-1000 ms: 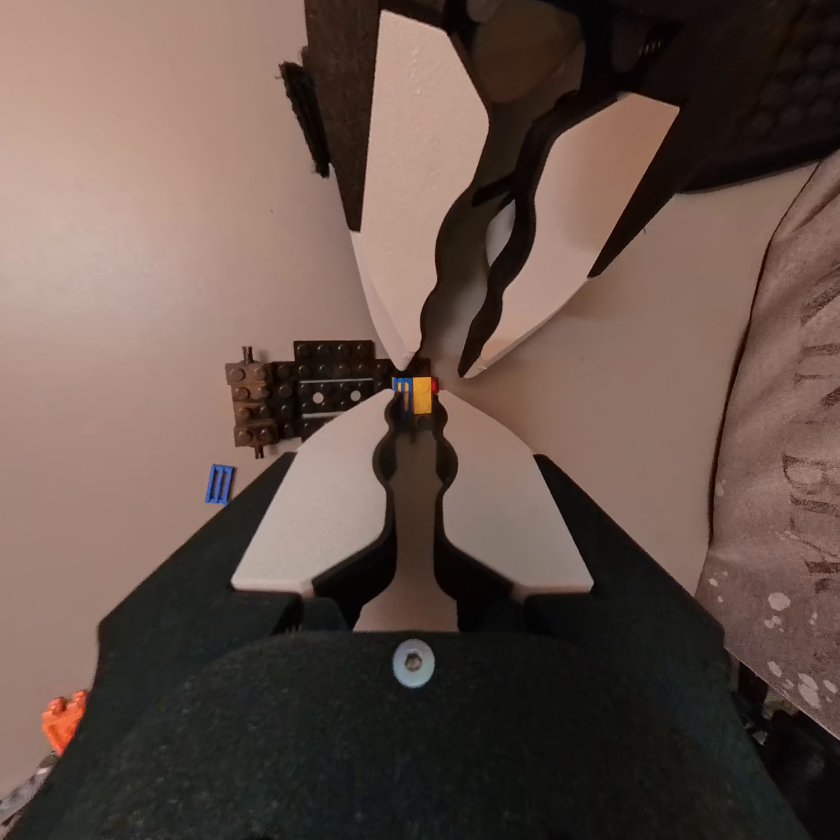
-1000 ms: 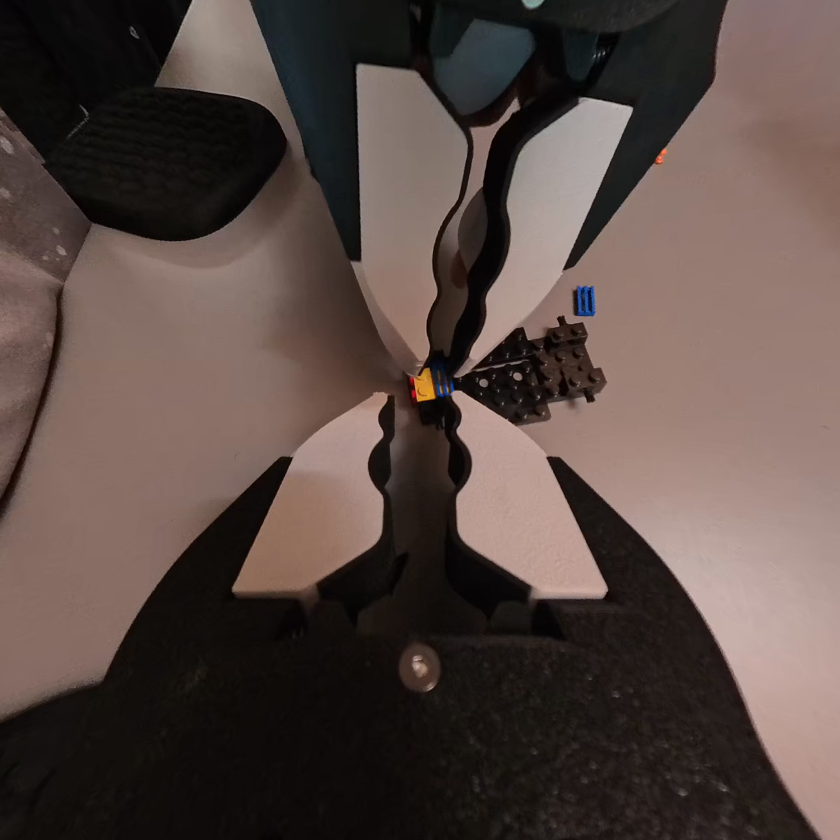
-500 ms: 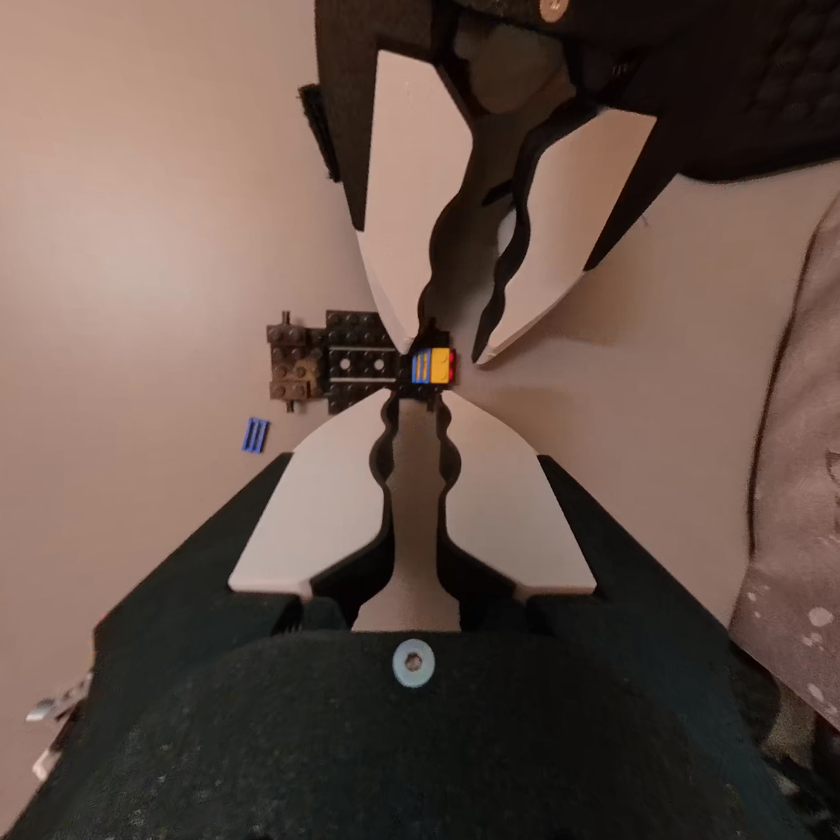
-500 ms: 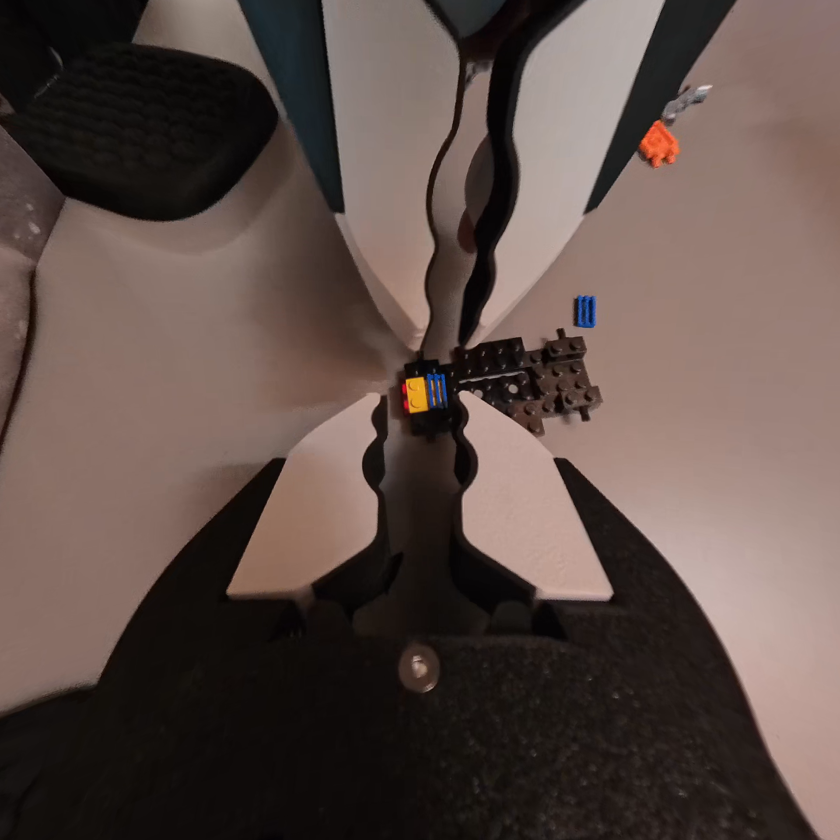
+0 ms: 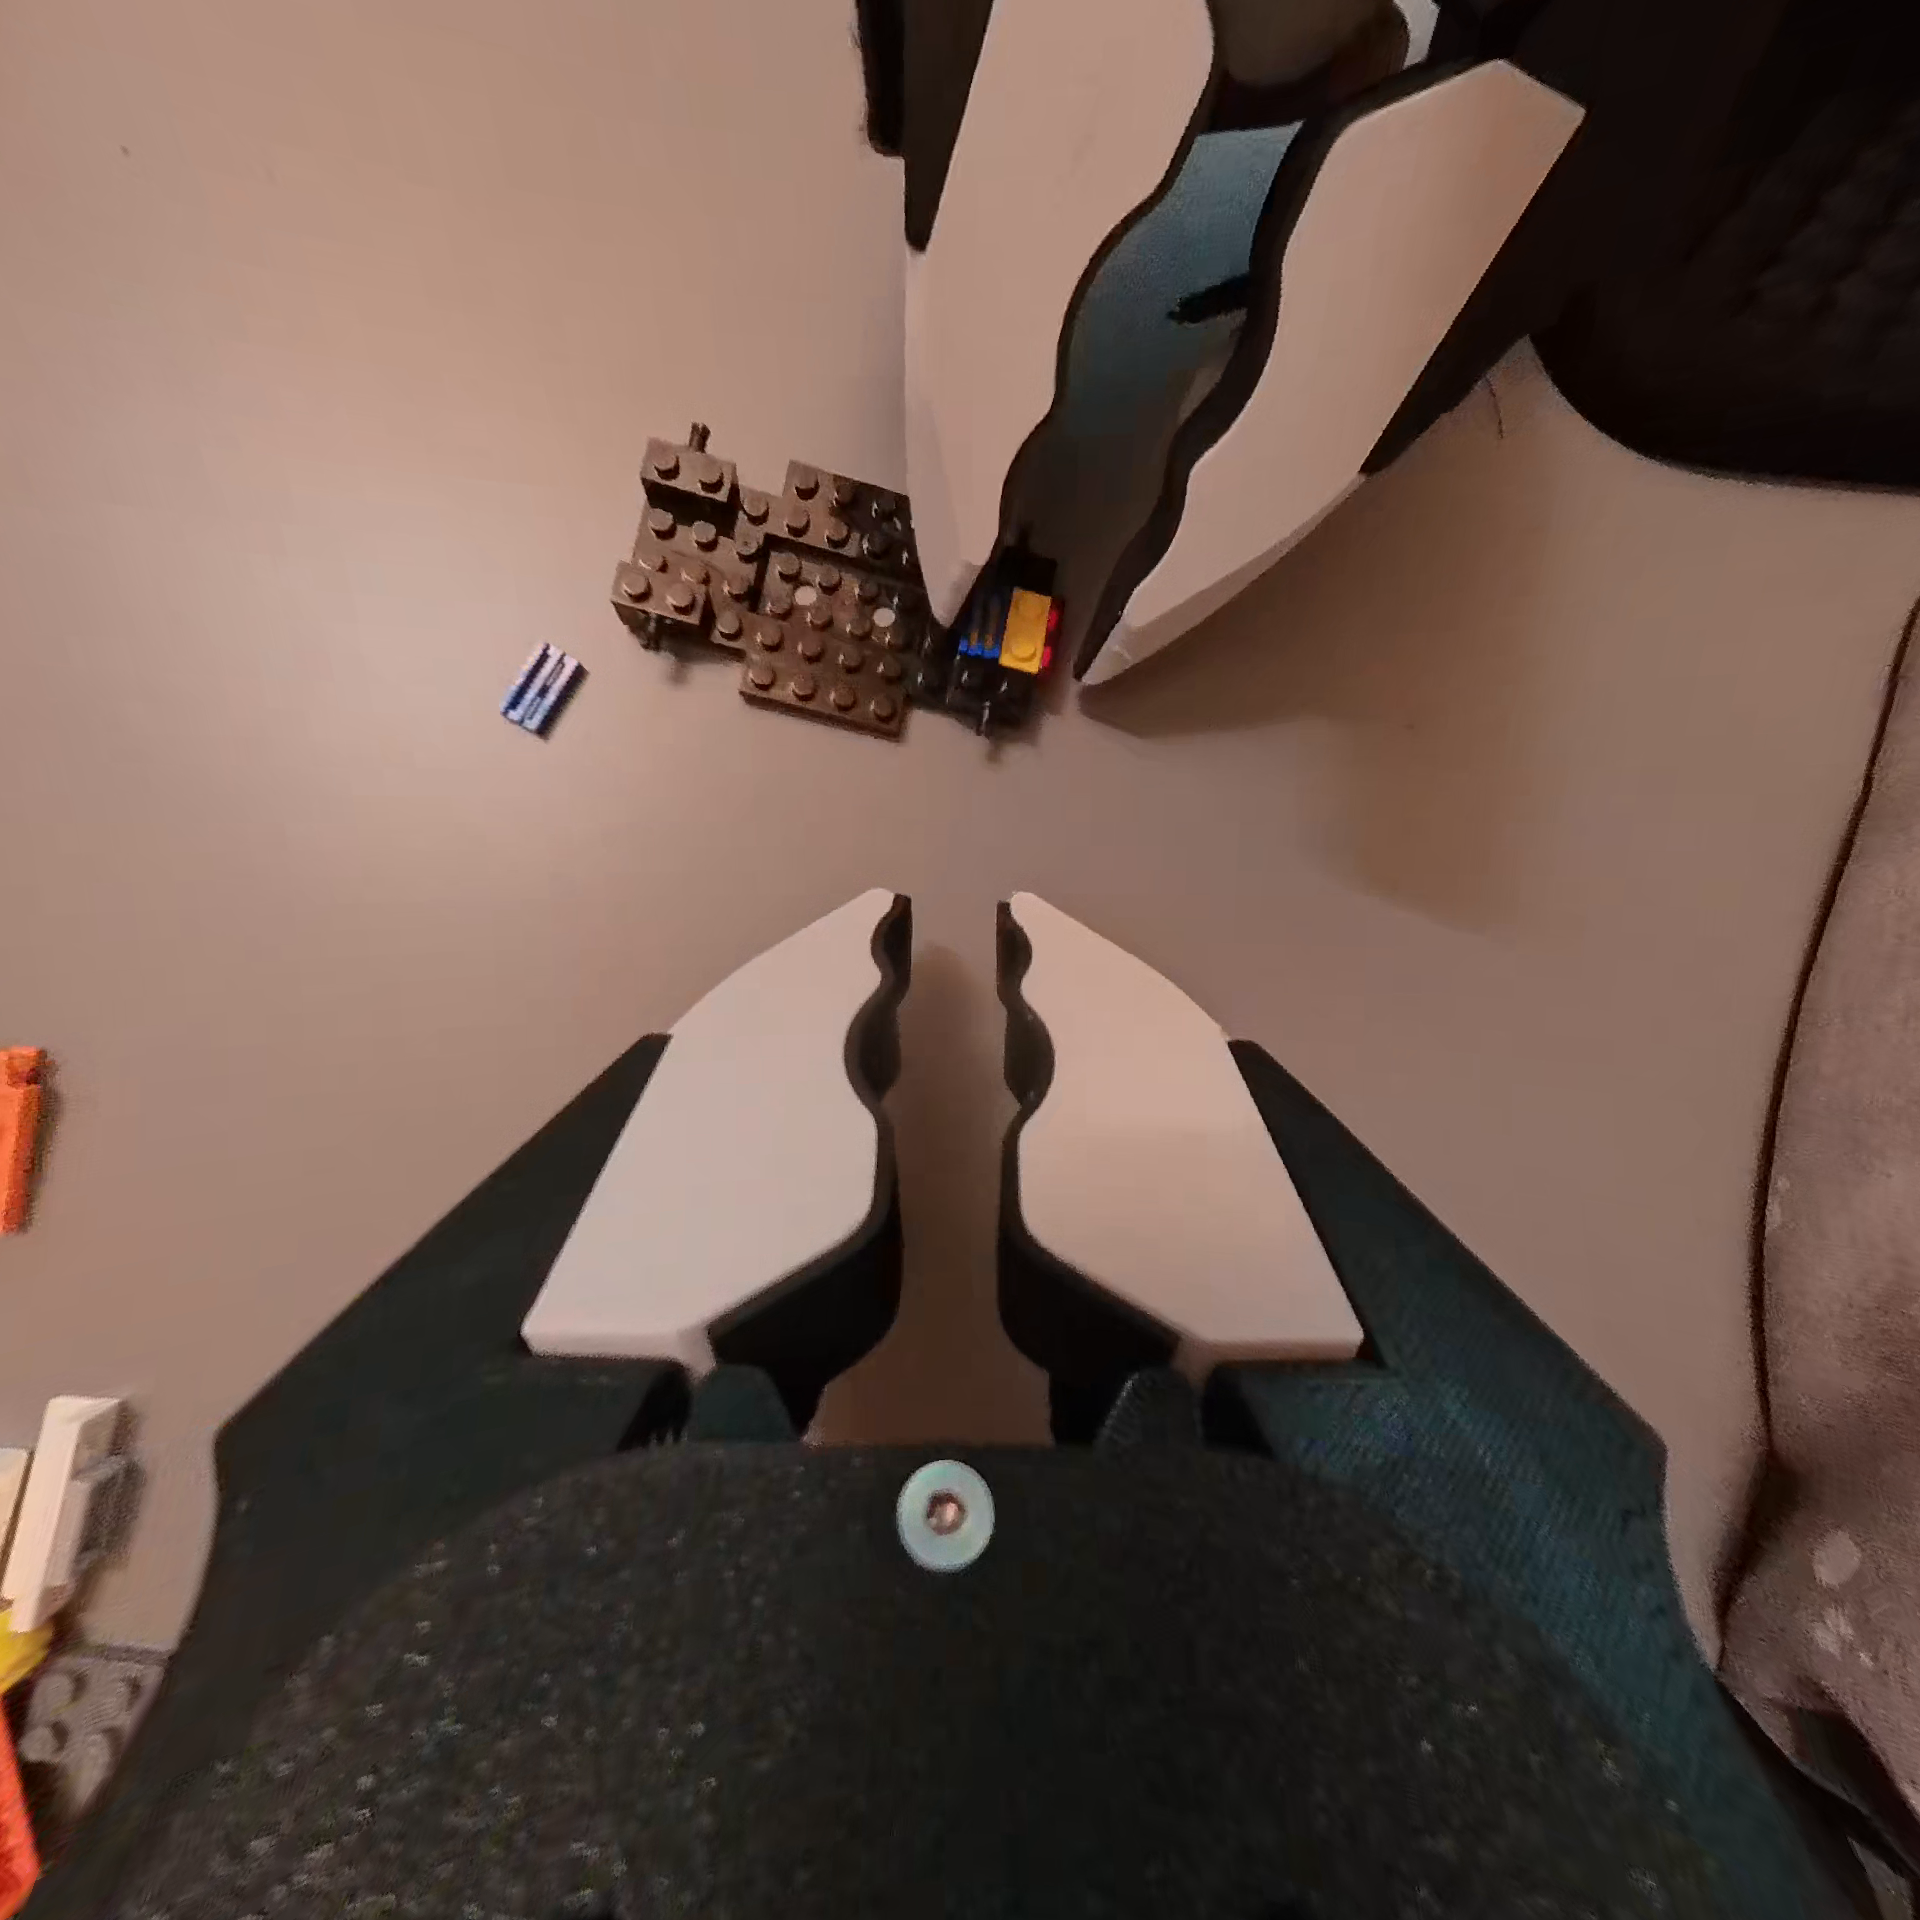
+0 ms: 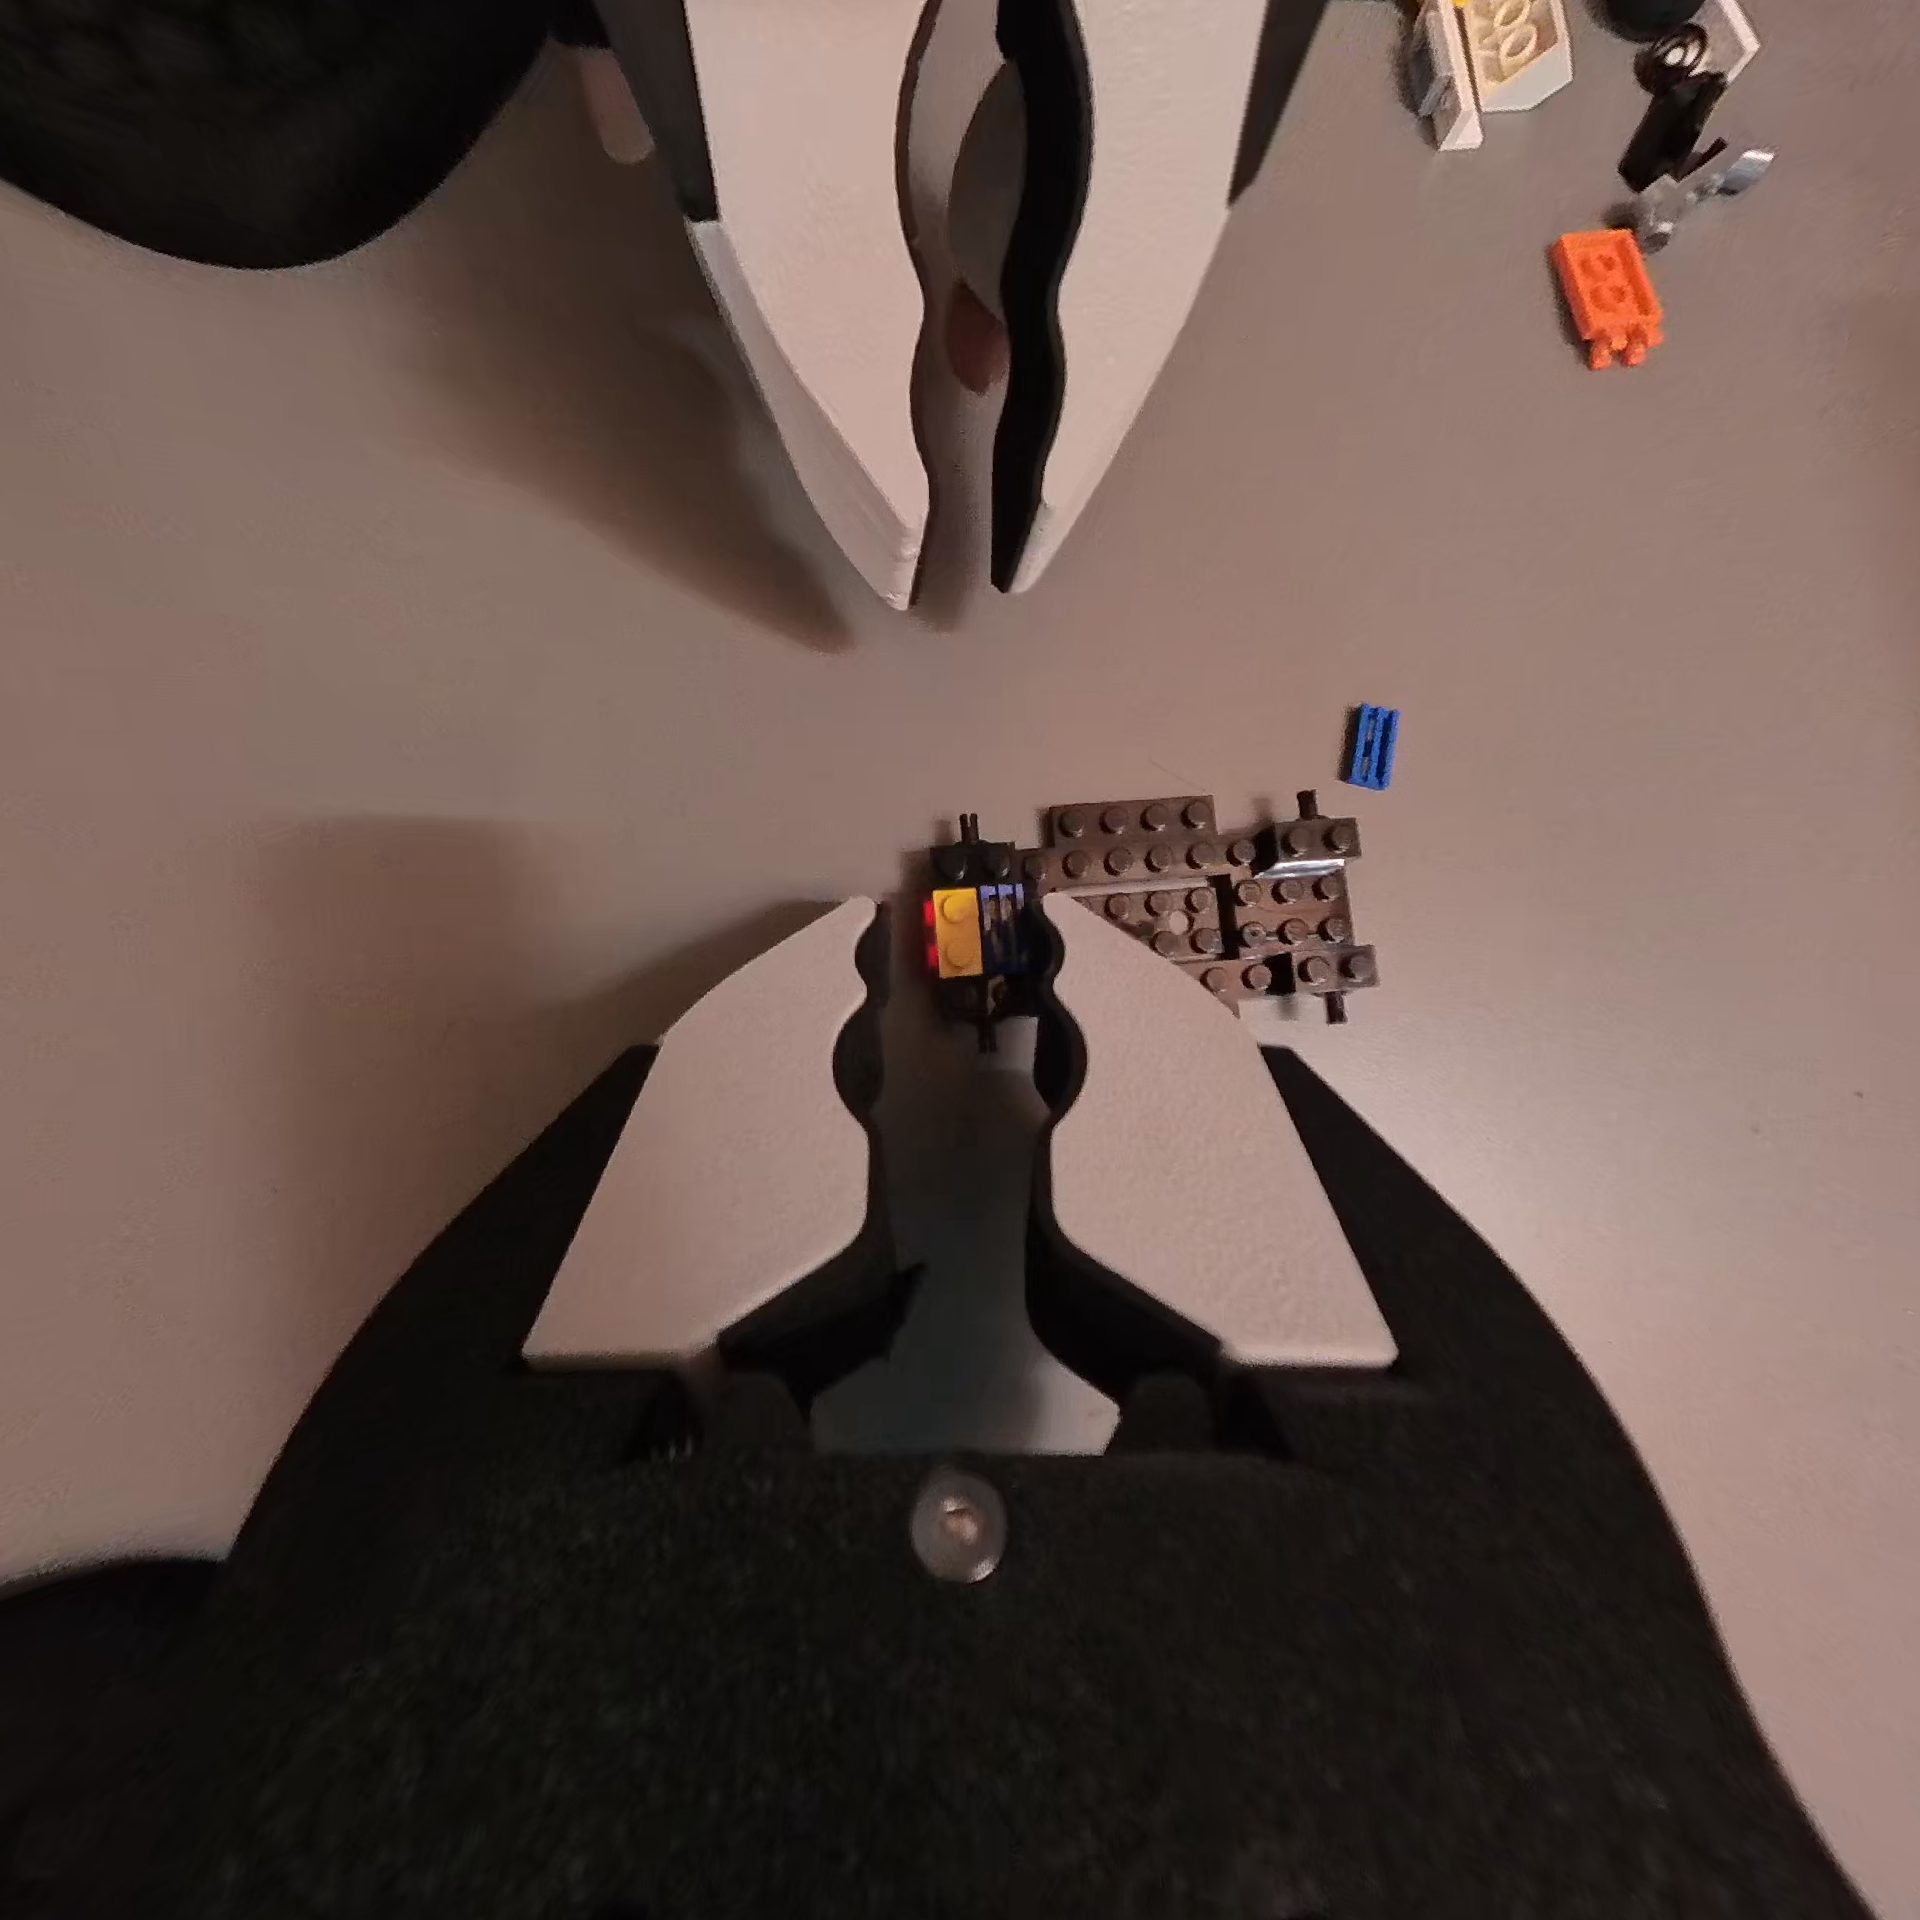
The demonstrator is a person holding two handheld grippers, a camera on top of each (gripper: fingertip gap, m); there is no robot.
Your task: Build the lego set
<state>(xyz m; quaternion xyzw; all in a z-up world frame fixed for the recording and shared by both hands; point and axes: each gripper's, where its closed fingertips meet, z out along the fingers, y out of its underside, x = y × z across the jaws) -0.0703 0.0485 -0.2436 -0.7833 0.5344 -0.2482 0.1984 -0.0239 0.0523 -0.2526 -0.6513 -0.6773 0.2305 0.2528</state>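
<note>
The dark lego model lies flat on the tan table, with a yellow brick, a blue grille tile and a red piece at its right end. It also shows in the right wrist view. My left gripper is pulled back from it, its jaws slightly apart and empty. My right gripper is open and straddles the yellow-and-blue end; one finger touches the blue side and the other stands just off the red side. A loose blue grille tile lies beside the model.
An orange piece, grey and black small parts and a white box lie at the far right of the right wrist view. A grey cloth borders the table. A black padded object sits behind the right gripper. My right fingertips sit around 6 cm from my left ones. The loose blue grille tile is about equally far from each gripper, around 8 cm. Seen from the right wrist view as well.
My left gripper has let go of the model's end and drawn back toward me. The model now lies on the table. The right gripper's jaws are wider and still around the coloured end.
</note>
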